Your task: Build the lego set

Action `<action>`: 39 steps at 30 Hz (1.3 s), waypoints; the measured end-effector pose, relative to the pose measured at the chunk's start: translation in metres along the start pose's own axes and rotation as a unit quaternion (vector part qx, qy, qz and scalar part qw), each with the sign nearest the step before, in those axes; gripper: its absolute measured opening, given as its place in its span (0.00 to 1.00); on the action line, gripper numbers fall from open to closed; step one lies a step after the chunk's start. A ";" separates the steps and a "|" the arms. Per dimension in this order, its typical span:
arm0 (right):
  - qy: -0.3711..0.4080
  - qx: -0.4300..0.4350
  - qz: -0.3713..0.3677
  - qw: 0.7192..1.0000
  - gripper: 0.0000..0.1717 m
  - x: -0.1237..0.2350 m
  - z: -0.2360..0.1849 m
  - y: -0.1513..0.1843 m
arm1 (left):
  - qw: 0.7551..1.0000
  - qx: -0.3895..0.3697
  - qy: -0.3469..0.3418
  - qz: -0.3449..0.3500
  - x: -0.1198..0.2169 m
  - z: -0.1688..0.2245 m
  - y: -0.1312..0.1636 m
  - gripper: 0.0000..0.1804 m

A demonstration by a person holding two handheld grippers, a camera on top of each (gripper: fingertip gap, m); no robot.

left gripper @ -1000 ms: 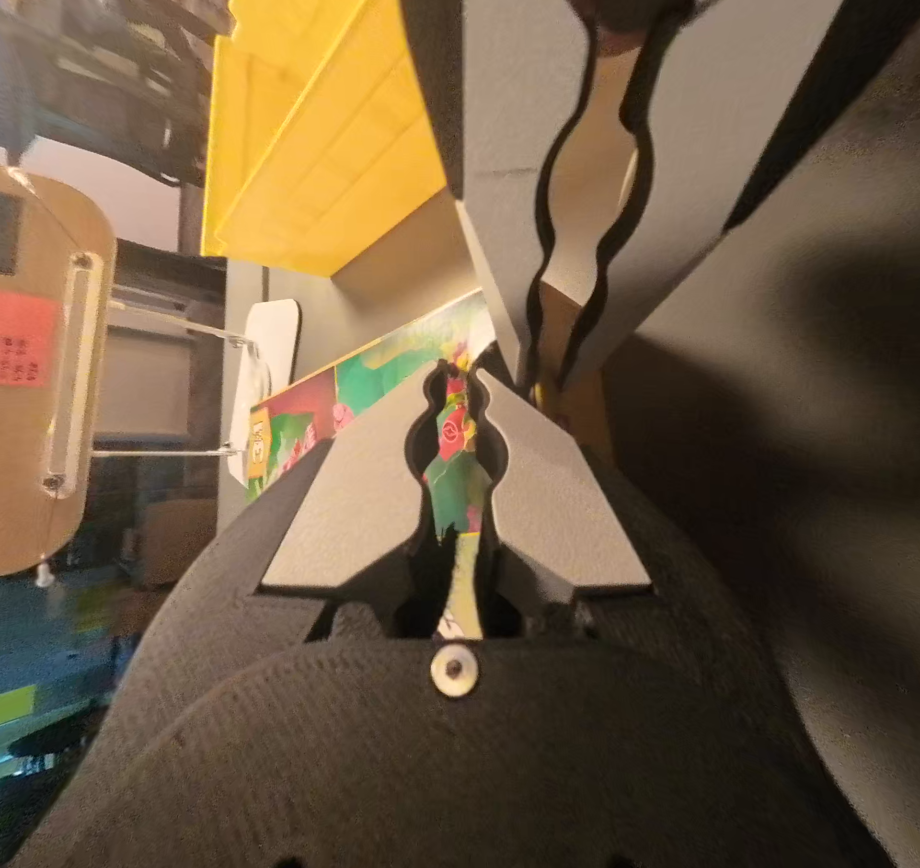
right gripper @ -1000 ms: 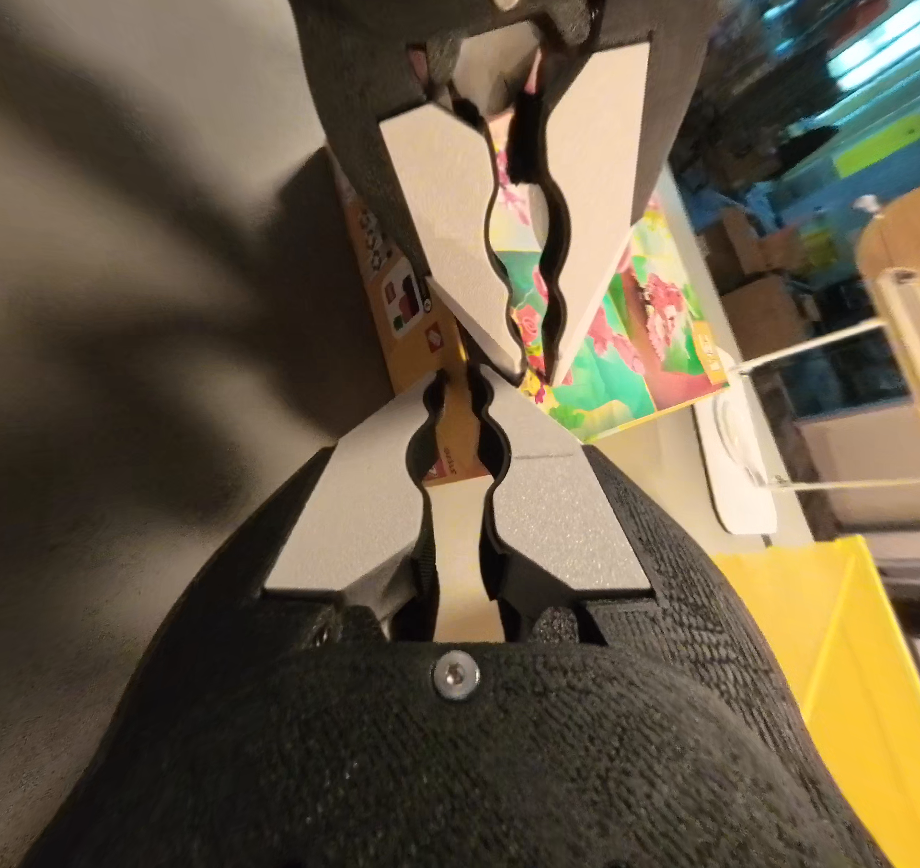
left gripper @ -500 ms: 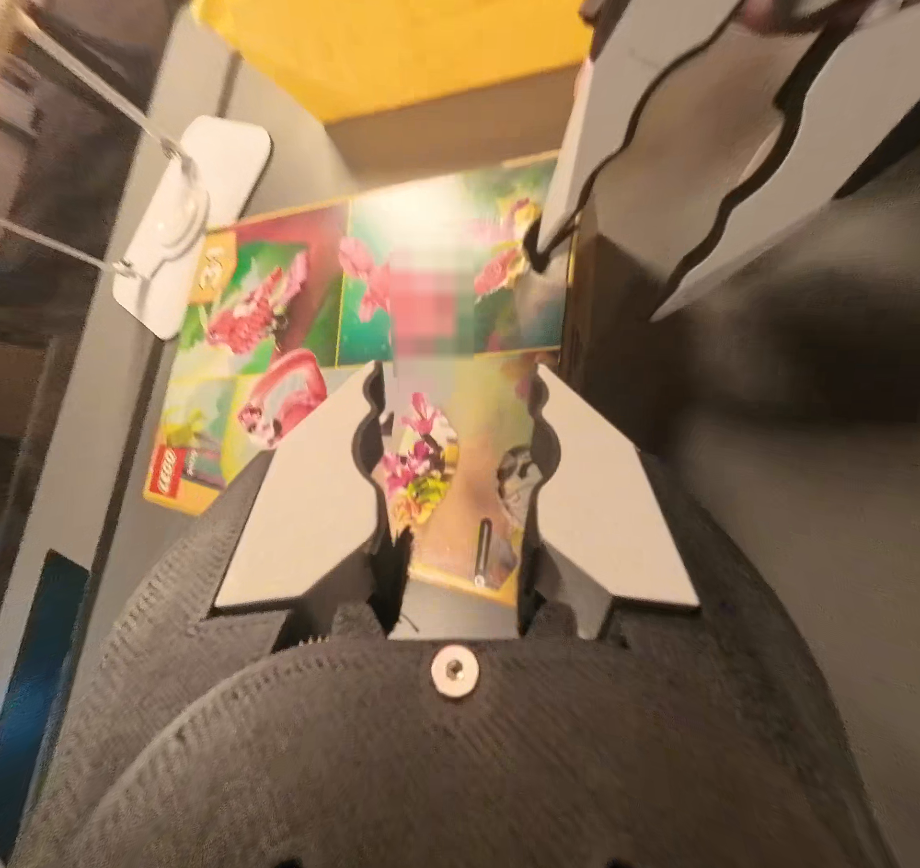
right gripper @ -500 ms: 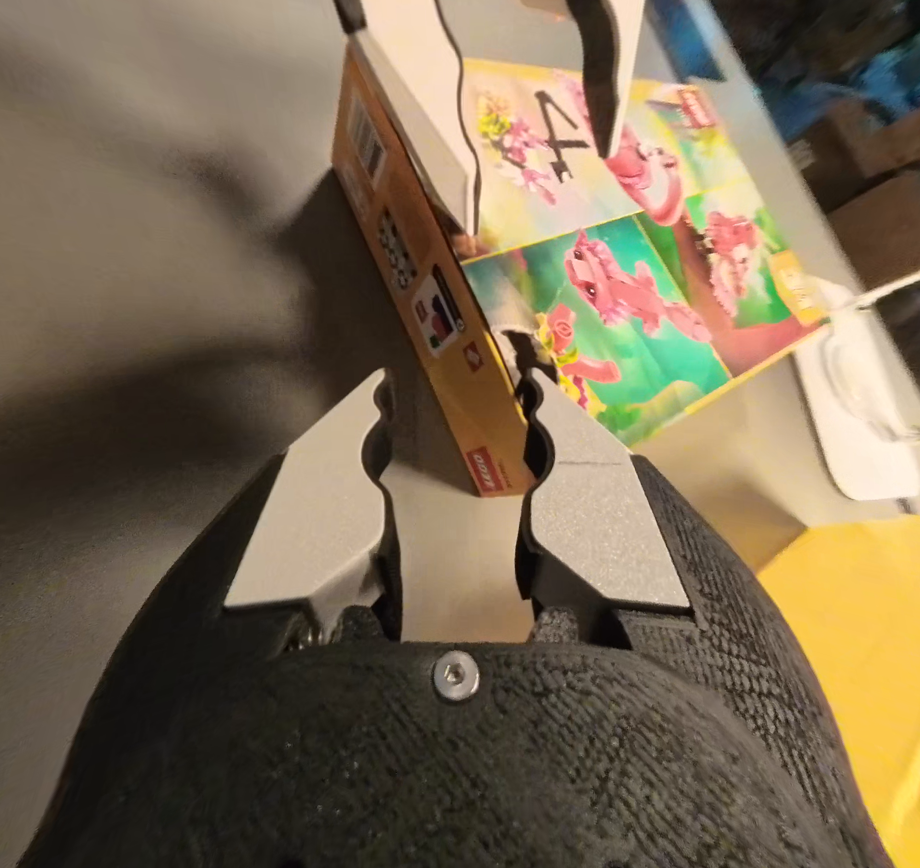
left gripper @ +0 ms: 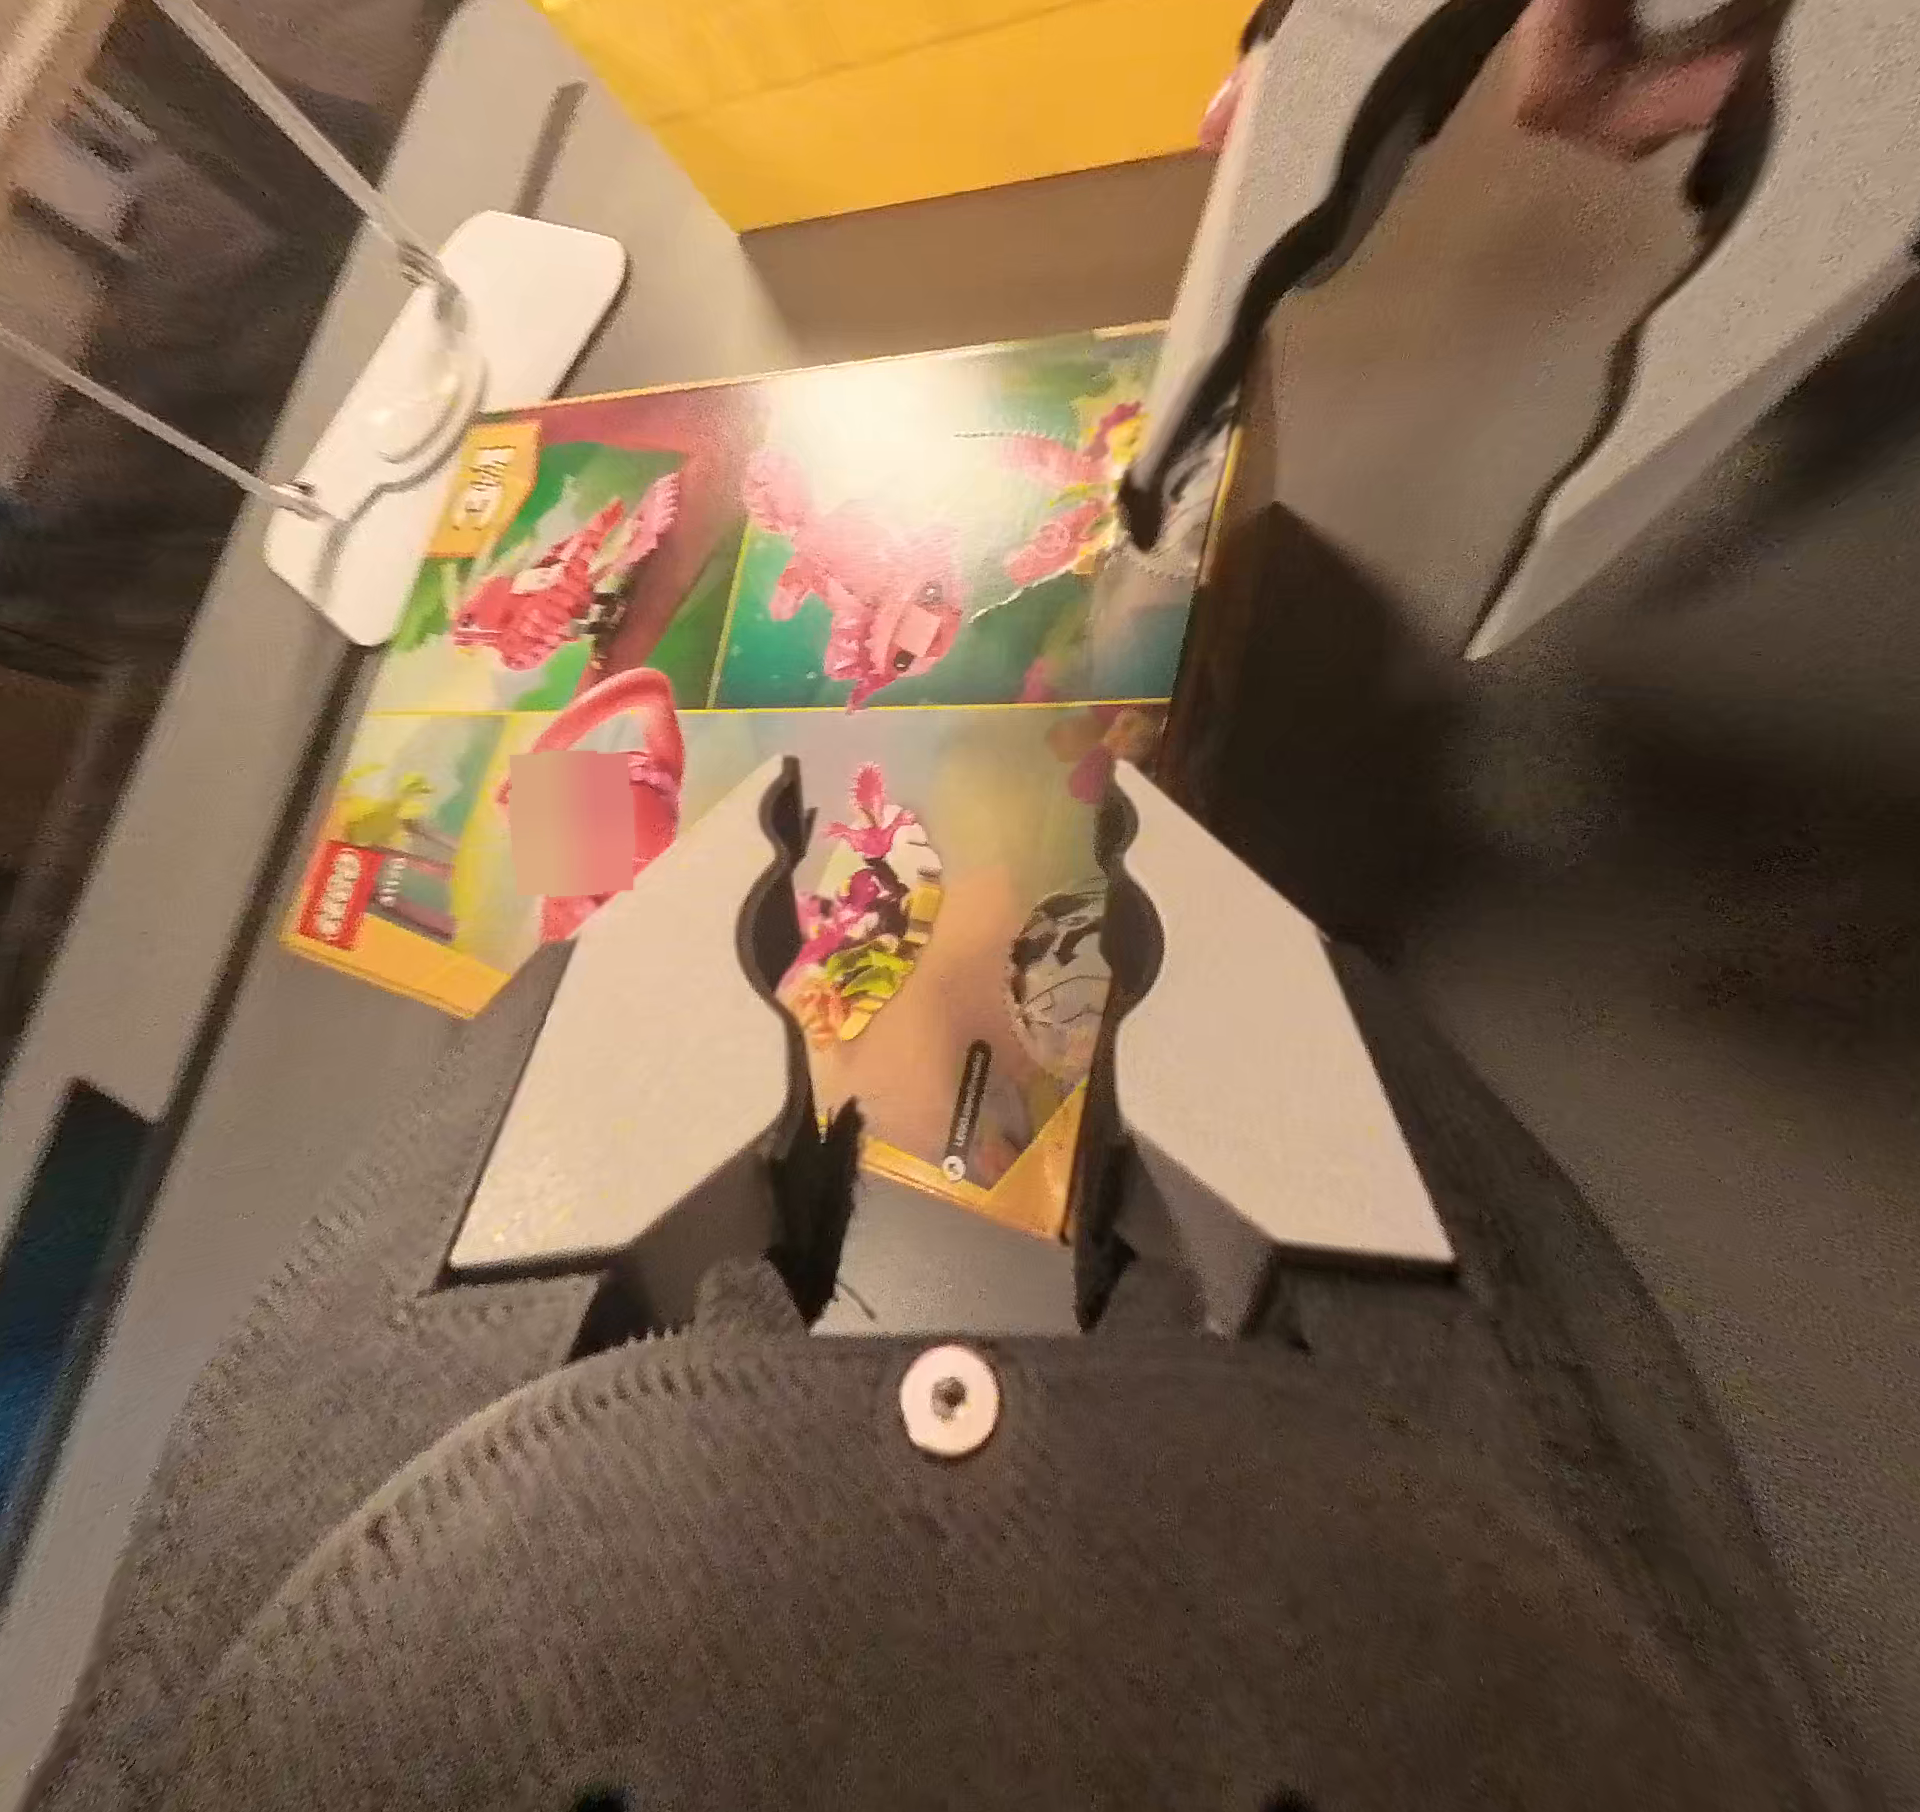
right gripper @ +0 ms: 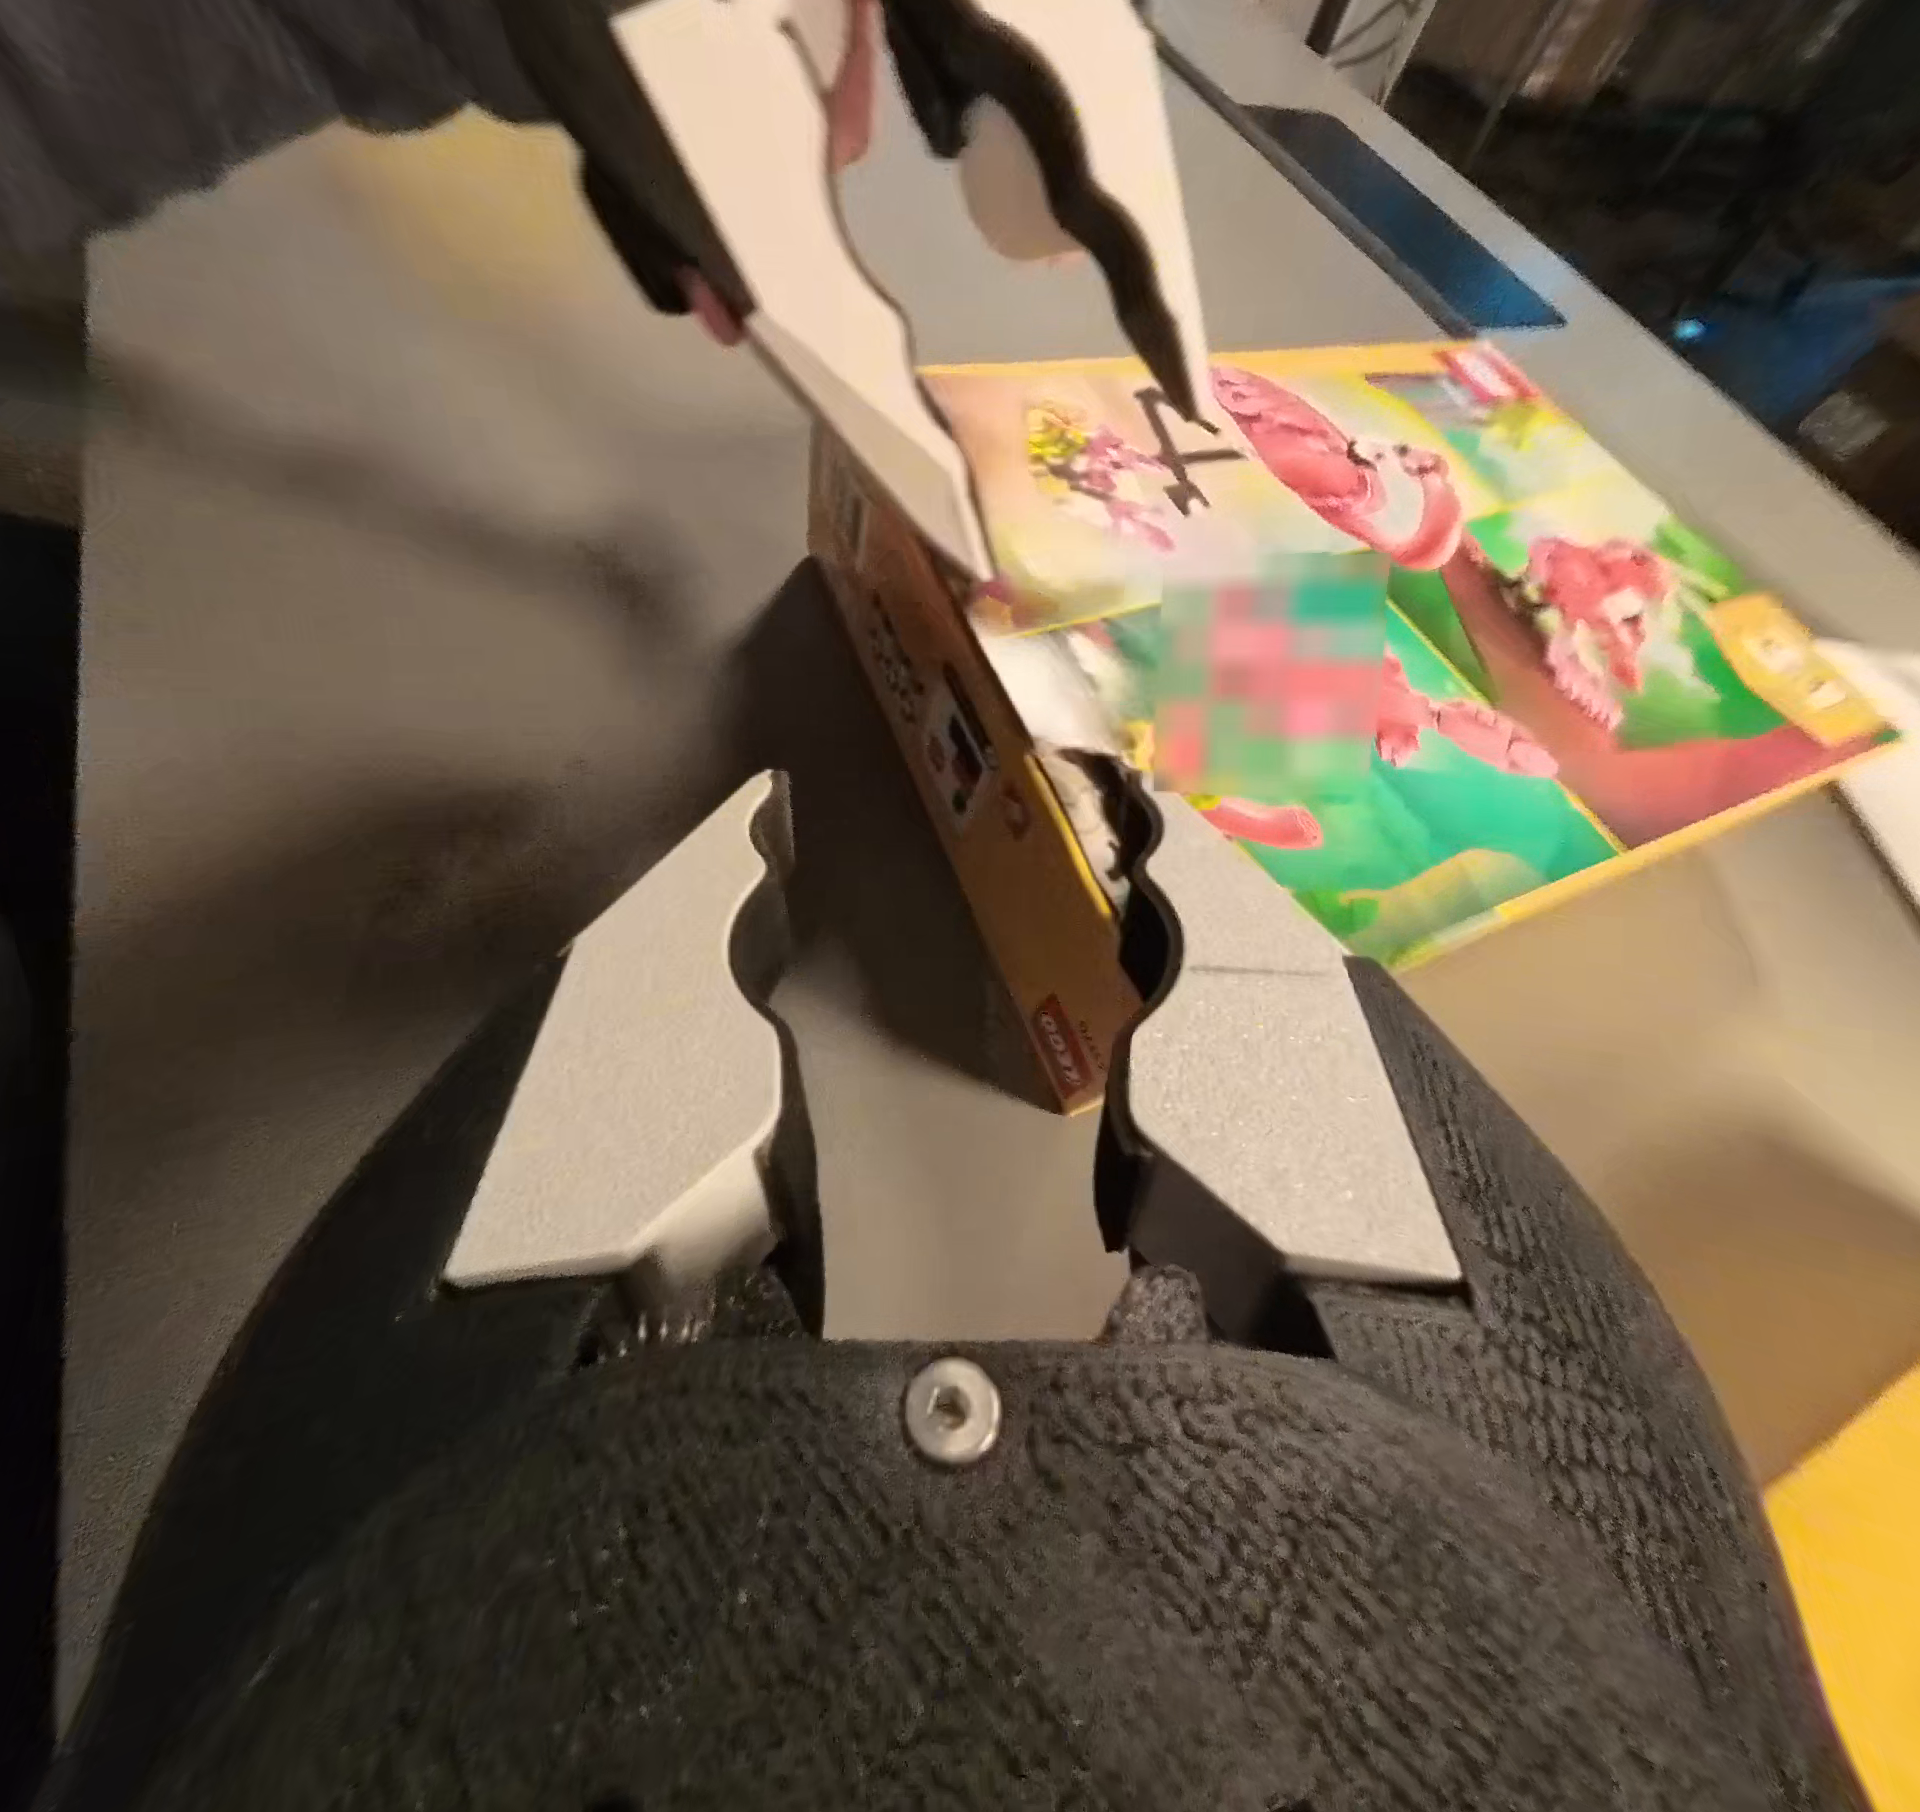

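Observation:
A flat toy-brick box [left gripper: 883,567] with pink animals on green panels lies on the grey table [left gripper: 935,266]. My left gripper [left gripper: 951,806] is open and empty and hovers over the box's near corner. My right gripper [right gripper: 961,796] is also open. The box's orange side edge [right gripper: 987,827] runs between its fingers, close to the right finger [right gripper: 1247,983], and is not gripped. Each view shows the other gripper. The right gripper [left gripper: 1309,567] is open at the box's right edge. The left gripper [right gripper: 1086,474] is open above the box top [right gripper: 1455,775].
A yellow bin [left gripper: 914,48] stands just beyond the box and also shows in the right wrist view [right gripper: 1849,1554]. The white base of a clear stand [left gripper: 457,412] sits by the box's far left corner. A dark blue item [right gripper: 1392,204] lies near the table's far edge.
Both grippers went from nearly shut to wide open. Both have pulled back, so the whole box top now shows below them.

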State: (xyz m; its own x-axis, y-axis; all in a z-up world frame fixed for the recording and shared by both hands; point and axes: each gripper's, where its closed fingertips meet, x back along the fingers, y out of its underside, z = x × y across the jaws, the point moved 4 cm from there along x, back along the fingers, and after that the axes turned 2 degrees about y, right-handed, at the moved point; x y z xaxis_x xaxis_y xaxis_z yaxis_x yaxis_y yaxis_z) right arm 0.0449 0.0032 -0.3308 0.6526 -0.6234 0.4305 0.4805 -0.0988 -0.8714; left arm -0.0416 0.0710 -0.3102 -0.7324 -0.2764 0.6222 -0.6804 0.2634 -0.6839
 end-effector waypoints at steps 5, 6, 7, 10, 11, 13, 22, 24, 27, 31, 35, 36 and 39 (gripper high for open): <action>0.036 0.102 -0.112 0.988 0.40 -0.014 -0.006 0.015 | 0.995 -0.050 -0.087 0.014 0.008 -0.009 -0.003 0.24; 0.032 0.100 -0.121 0.987 0.41 -0.016 -0.006 0.015 | 0.995 -0.037 -0.089 0.016 0.012 -0.011 -0.001 0.24; 0.027 0.096 -0.124 0.987 0.42 -0.017 -0.007 0.014 | 0.995 -0.020 -0.093 0.015 0.017 -0.015 0.003 0.24; 0.016 0.093 -0.120 0.988 0.45 -0.018 -0.007 0.014 | 0.997 0.026 -0.075 -0.017 0.027 -0.020 0.024 0.27; 0.015 0.099 -0.123 0.987 0.45 -0.018 -0.007 0.015 | 0.997 0.030 -0.064 -0.029 0.028 -0.018 0.030 0.28; 0.016 0.117 -0.131 0.984 0.46 -0.018 -0.008 0.018 | 0.998 0.024 -0.049 -0.041 0.026 -0.015 0.036 0.29; 0.005 0.107 -0.160 0.981 0.30 -0.017 0.002 0.015 | 0.985 -0.028 0.021 -0.172 0.010 -0.016 0.029 0.33; 0.009 0.103 -0.161 0.981 0.29 -0.018 0.003 0.015 | 0.977 -0.040 0.035 -0.208 0.002 -0.015 0.029 0.31; 0.022 0.098 -0.161 0.982 0.27 -0.018 0.005 0.014 | 0.966 -0.087 0.042 -0.241 -0.004 -0.009 0.026 0.26; 0.034 0.094 -0.156 0.983 0.26 -0.019 0.005 0.014 | 0.968 -0.101 0.042 -0.228 -0.004 -0.009 0.026 0.26; 0.048 0.102 -0.149 0.982 0.23 -0.019 0.006 0.014 | 0.974 -0.145 -0.002 -0.172 -0.001 -0.009 0.023 0.27; 0.049 0.104 -0.147 0.982 0.22 -0.019 0.007 0.014 | 0.974 -0.157 -0.018 -0.160 0.000 -0.009 0.022 0.28; 0.057 0.112 -0.145 0.982 0.17 -0.019 0.010 0.014 | 0.970 -0.197 -0.067 -0.129 0.002 -0.011 0.018 0.34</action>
State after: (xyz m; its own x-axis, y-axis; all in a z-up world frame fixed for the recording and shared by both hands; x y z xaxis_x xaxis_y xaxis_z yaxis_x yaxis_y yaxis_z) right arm 0.0446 0.0214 -0.3487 0.4070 -0.6777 0.6124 0.7606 -0.1198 -0.6381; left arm -0.0560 0.0857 -0.3170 -0.5454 -0.4897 0.6802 -0.8160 0.4955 -0.2976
